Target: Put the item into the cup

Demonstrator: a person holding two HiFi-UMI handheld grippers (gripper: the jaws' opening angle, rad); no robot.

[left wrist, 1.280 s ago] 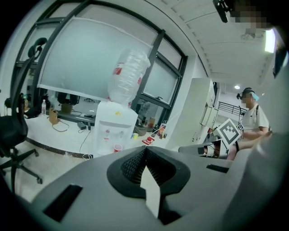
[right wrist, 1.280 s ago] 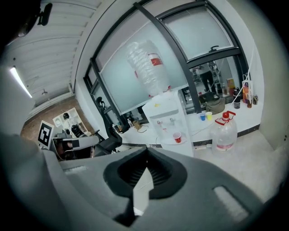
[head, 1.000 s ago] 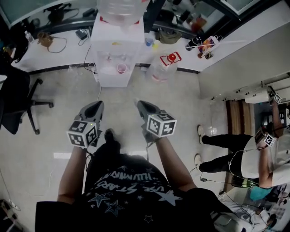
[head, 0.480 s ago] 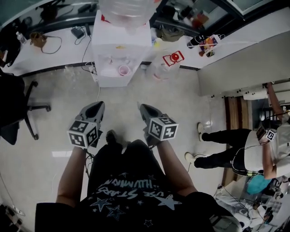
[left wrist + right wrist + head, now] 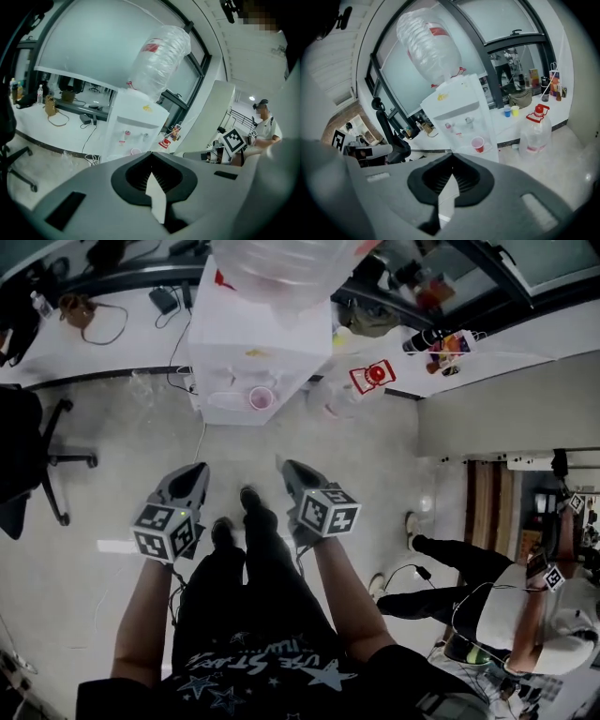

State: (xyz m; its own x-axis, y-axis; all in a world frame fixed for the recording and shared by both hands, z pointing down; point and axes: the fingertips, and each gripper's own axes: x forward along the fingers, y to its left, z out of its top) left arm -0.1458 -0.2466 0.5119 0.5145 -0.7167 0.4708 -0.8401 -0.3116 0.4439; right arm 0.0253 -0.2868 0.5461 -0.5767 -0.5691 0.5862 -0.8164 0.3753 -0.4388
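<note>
- While the person stands on the floor (image 5: 112,474), both bare forearms reach forward at waist height, elbows bent, each hand wrapped round a gripper below its marker cube.
- Left gripper (image 5: 194,469) points toward 12 o'clock, tilted slightly to 1 o'clock. In its own view (image 5: 152,152) the jaws are clenched, tips meeting, with nothing held between them.
- Right gripper (image 5: 289,466) points toward 12 o'clock, leaning a little to 11 o'clock. Its own view (image 5: 453,153) likewise shows the jaws pressed together at the tips and empty.
- The two grippers sit side by side, apart, with the person's shoes between and just below them in the head view.
- Cup (image 5: 261,397) is pink-red and stands upright on the tray of the dispenser (image 5: 258,338), under the taps.
- It lies at 12 o'clock from both grippers, well apart from them. It shows just above the closed tips in the left gripper view (image 5: 135,151) and at about 1 o'clock from the tips in the right gripper view (image 5: 477,144).
- Which thing is the item to be dropped in, I cannot tell.
- Jug (image 5: 534,131) with a red cap stands on the floor at 3 o'clock of the dispenser.
- Second person (image 5: 525,601) stands at 4 o'clock in the head view.
</note>
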